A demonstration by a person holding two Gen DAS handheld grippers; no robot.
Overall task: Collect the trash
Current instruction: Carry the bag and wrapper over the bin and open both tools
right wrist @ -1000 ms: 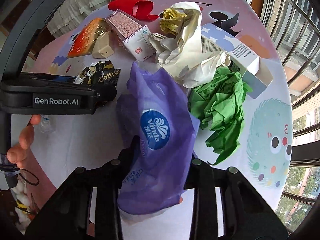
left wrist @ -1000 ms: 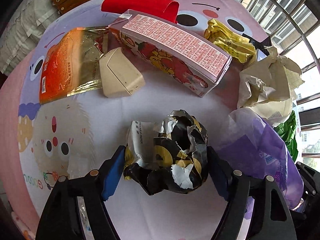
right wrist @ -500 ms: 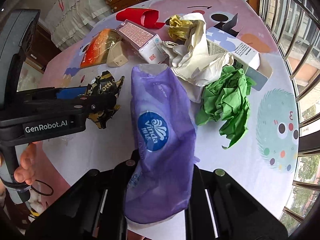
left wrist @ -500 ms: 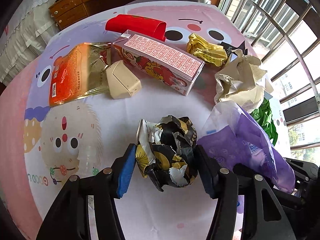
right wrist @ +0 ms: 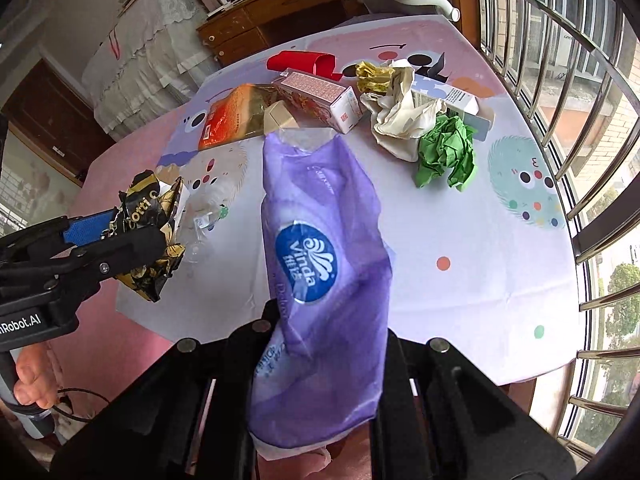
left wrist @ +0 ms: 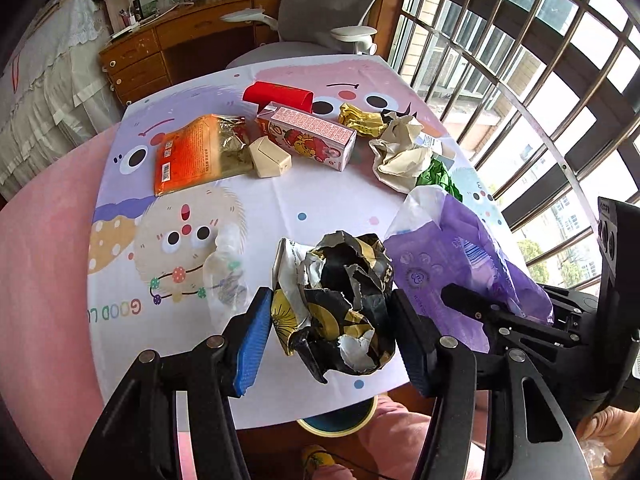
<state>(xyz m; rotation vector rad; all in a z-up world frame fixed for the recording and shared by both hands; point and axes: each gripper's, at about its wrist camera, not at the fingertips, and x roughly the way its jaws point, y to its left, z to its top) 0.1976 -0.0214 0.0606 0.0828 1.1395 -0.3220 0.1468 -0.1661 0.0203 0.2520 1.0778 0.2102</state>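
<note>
The left tongs [left wrist: 328, 332] are pinching a crumpled black and gold wrapper [left wrist: 340, 304], which is lifted above the near edge of the table [left wrist: 280, 204]. The right tongs [right wrist: 328, 344] are pressed on the lower part of a purple plastic bag [right wrist: 320, 264], and the bag stands up from them with its open mouth pointing away toward the middle of the table. So two pieces of trash are in the tongs, but I judge that the task is only at its beginning, because most of the trash is not yet collected. On the table I can see an orange foil packet [left wrist: 188, 156], a beige little box [left wrist: 270, 158], a pink carton [left wrist: 308, 136], a red folded sheet [left wrist: 278, 96], a yellow wrapper [left wrist: 358, 120], a cream crumpled paper [left wrist: 400, 156], a green crumpled paper [right wrist: 448, 152] and a clear plastic piece [left wrist: 224, 276]. No trash bin is clearly visible, so where these go I cannot tell.
</note>
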